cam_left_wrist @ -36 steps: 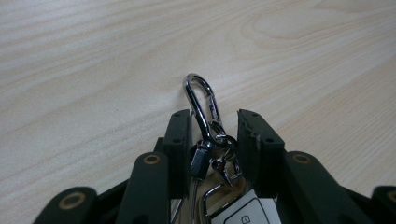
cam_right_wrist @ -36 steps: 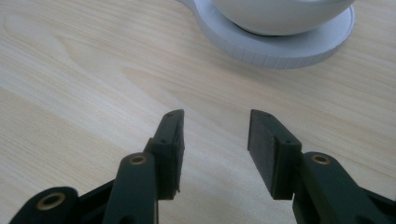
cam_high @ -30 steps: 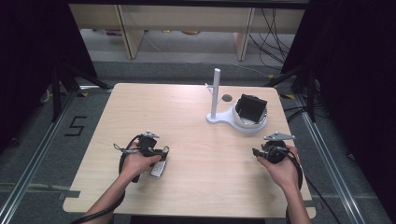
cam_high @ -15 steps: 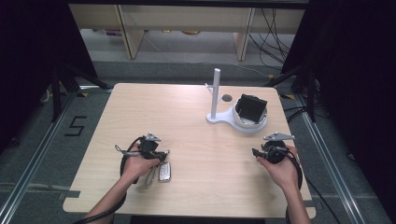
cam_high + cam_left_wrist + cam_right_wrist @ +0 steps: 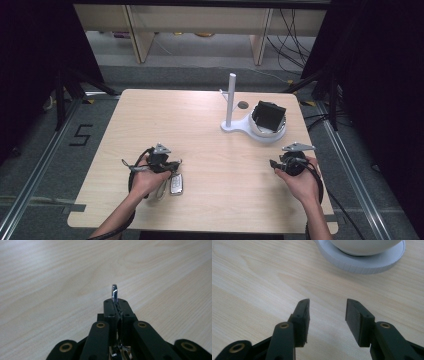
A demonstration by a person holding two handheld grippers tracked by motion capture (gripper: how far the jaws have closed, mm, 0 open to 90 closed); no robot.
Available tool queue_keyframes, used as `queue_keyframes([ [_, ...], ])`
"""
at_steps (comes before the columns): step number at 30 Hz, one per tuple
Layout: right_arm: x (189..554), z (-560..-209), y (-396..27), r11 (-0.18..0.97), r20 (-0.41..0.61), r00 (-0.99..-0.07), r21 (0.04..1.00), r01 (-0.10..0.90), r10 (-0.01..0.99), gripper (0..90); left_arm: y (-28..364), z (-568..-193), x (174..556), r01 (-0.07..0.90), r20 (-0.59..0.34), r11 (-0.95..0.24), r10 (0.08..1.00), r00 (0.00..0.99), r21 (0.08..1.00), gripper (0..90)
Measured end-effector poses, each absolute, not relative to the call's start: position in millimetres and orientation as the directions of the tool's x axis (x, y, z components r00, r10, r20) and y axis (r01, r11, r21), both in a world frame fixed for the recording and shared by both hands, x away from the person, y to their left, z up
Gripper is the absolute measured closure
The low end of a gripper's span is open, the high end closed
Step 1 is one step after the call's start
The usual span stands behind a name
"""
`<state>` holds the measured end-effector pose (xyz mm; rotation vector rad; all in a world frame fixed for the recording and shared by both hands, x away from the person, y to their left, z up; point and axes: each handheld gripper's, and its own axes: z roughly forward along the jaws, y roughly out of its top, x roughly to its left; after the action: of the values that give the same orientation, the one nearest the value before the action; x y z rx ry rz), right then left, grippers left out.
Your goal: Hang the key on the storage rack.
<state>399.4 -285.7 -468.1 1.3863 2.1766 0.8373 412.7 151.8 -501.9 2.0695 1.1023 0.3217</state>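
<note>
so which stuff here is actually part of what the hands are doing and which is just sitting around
In use:
- left gripper, shut on the metal ring
- car key beside it

Lying about:
- white stand with the black device
- right gripper, open, holding nothing

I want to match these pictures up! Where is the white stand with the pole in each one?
High view: the white stand sits on the far right part of the table.
Right gripper view: its round base sits at the top right, beyond the open jaws.
Left gripper view: this camera faces bare wood and a metal ring pinched in the shut jaws instead.
Shared landmark: the pale wooden table.
</note>
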Motion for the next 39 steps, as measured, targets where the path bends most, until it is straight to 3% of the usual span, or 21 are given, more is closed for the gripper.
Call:
queue_keyframes([
  [10, 398, -467, -286, 0.321, -0.024, -0.419, 0.684, 0.655, 0.908, 55.5, 146, -486, 413, 0.505, -0.104, -0.260, 0.805, 0.584, 0.823, 86.6],
  [39, 396, -469, -284, 0.307, -0.017, -0.403, 0.677, 0.669, 0.915, 55.2, 129, -464, 434, 0.320, 0.004, -0.208, 0.843, 0.537, 0.924, 86.6],
])
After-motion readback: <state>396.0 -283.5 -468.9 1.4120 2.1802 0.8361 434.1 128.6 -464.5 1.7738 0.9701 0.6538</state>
